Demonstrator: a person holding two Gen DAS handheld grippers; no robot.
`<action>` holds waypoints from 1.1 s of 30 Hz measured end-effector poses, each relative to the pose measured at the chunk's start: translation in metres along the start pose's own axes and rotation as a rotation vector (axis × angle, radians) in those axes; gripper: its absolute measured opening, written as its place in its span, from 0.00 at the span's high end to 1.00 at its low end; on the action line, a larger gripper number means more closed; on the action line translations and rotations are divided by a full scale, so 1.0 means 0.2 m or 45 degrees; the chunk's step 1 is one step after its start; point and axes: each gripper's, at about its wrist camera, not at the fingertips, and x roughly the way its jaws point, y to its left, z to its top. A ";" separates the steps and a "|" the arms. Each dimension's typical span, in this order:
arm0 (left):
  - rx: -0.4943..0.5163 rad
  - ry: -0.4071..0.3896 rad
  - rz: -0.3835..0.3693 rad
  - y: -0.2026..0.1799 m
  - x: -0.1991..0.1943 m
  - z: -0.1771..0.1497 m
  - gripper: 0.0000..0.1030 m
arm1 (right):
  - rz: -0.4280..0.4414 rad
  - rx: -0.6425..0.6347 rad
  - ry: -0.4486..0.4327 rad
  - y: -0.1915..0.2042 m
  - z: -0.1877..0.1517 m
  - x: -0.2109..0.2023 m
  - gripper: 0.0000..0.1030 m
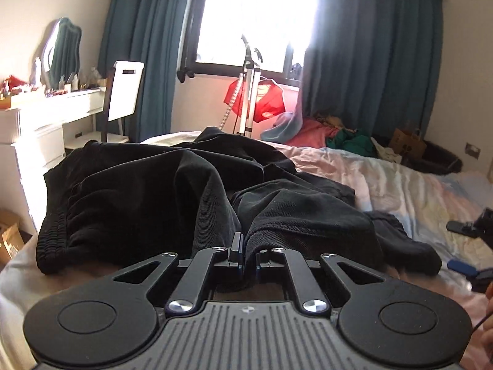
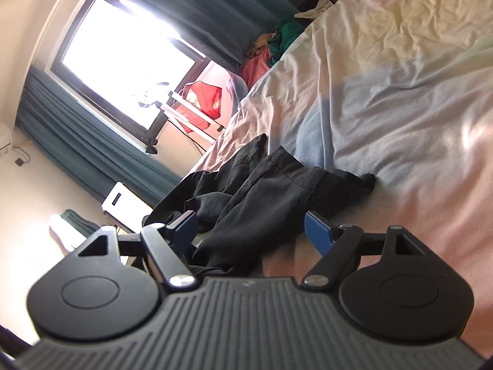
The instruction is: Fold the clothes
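— On the bed (image 1: 385, 178), what have you got?

— Black trousers (image 1: 172, 191), crumpled in a heap on the pale sheet, their gathered waistband at the left of my left wrist view. My left gripper (image 1: 243, 254) has its fingers drawn together on a fold of that cloth; the fabric rises straight out from between them.

— And your other one?

— My right gripper (image 2: 254, 231) stands with its blue pads (image 2: 319, 231) wide apart. An end of the trousers lies between them and runs under the body of the tool, but neither pad presses it. That camera is rolled sideways, so the bed climbs to the upper right.

— Can you see one tool from the other?

— Yes. At the right edge of the left view, the right gripper shows, low over the sheet, just beside the trousers.

— What lies round about?

— Beyond the trousers, a heap of pink, blue and green clothes (image 1: 323, 132) near the teal curtains (image 1: 369, 61). A bright window (image 1: 255, 15), a red garment (image 1: 265, 101) hung on a stand below it, a white chair (image 1: 124, 92) and a white dresser (image 1: 46, 123) at left.
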 end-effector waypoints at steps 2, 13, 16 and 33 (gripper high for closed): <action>-0.091 0.015 0.021 0.08 -0.02 -0.01 0.93 | -0.034 0.047 0.012 -0.04 0.01 0.02 0.23; -0.300 0.012 0.107 0.32 -0.05 -0.01 0.93 | -0.145 0.129 0.180 -0.15 -0.03 0.36 0.24; -0.286 0.002 0.106 0.31 -0.02 -0.01 0.93 | -0.148 0.192 0.164 -0.16 0.03 0.45 0.48; 0.212 0.025 -0.198 -0.22 0.02 -0.14 0.92 | -0.409 -0.071 -0.233 -0.03 0.75 0.06 0.84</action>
